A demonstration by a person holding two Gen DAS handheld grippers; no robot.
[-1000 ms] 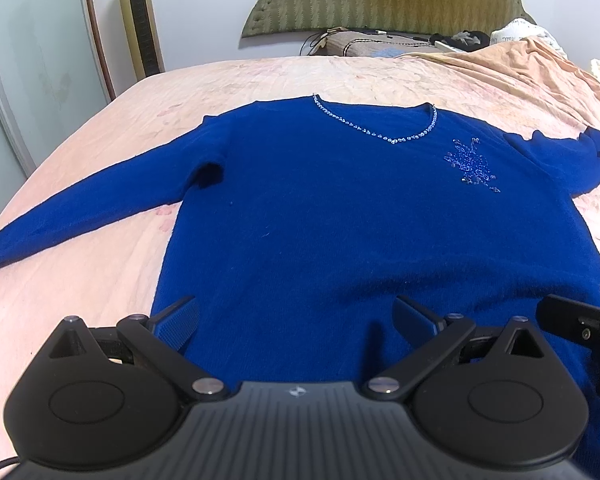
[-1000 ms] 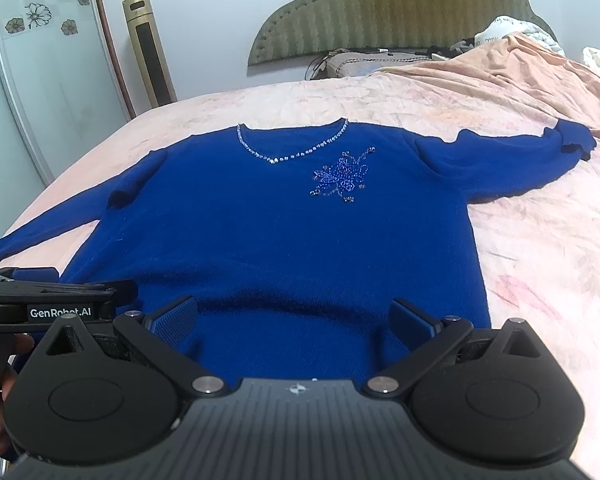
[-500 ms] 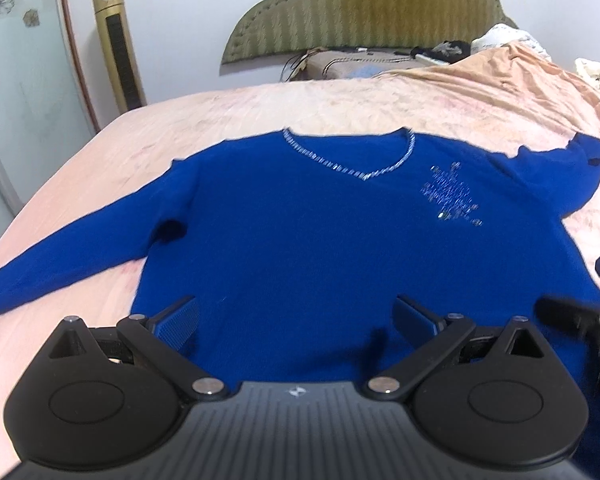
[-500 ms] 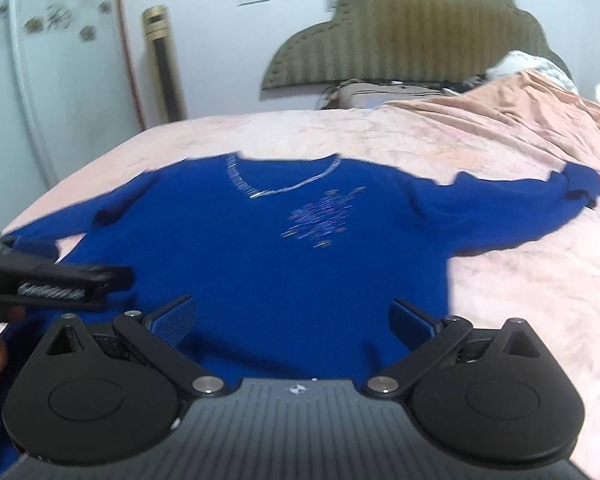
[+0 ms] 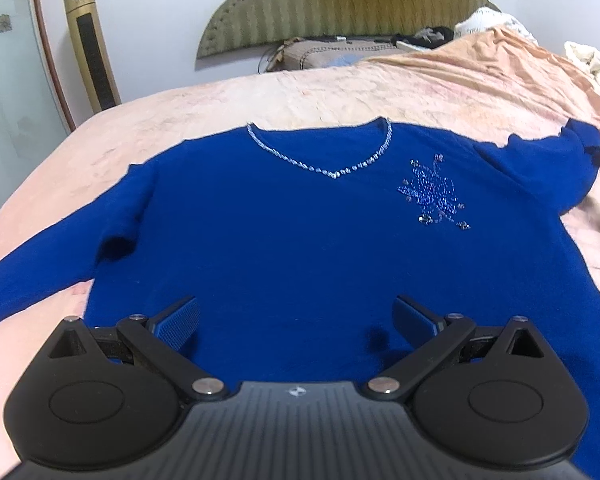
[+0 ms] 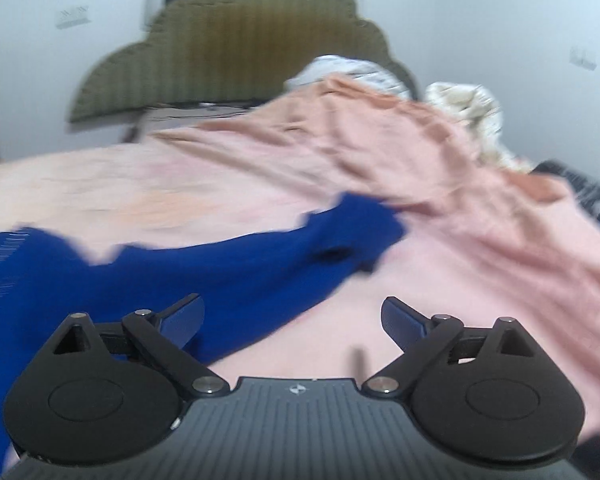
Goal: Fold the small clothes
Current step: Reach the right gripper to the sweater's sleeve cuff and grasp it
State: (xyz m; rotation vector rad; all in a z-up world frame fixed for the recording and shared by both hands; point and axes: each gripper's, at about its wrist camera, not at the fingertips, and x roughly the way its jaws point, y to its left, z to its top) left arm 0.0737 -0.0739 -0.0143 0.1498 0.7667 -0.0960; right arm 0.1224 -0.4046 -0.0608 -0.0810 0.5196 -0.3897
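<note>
Two claws, both mine, and neither has anything in it. Ahead of my left claw [image 5: 296,320] the blue sweater [image 5: 300,240] lies face up and flat on the pink bedspread [image 5: 340,92], hem nearest me, beaded neckline [image 5: 332,172] at the far side, with the sequin flower [image 5: 432,196] ahead and to the right. That claw's pads are spread wide over the lower body of the knit, and I cannot tell whether they touch it.

My right claw [image 6: 292,320] has just been narrowing a little, yet its pads stand well apart with nothing between them. Its picture is blurred. The sweater's right sleeve [image 6: 260,272] runs from beside the left pad up and away to the cuff [image 6: 364,224], which lies ahead and slightly right, near a rumpled peach blanket [image 6: 380,140].

I judge this knit soft, limp and fairly light: it will sag and drag, not hold a shape, and the fuzzy surface should give my pads plenty of bite. The beads and sequins look snaggable, so I would stay off them. For the first fold I would pinch the cuff end of that sleeve, both layers, and carry it across the chest.
</note>
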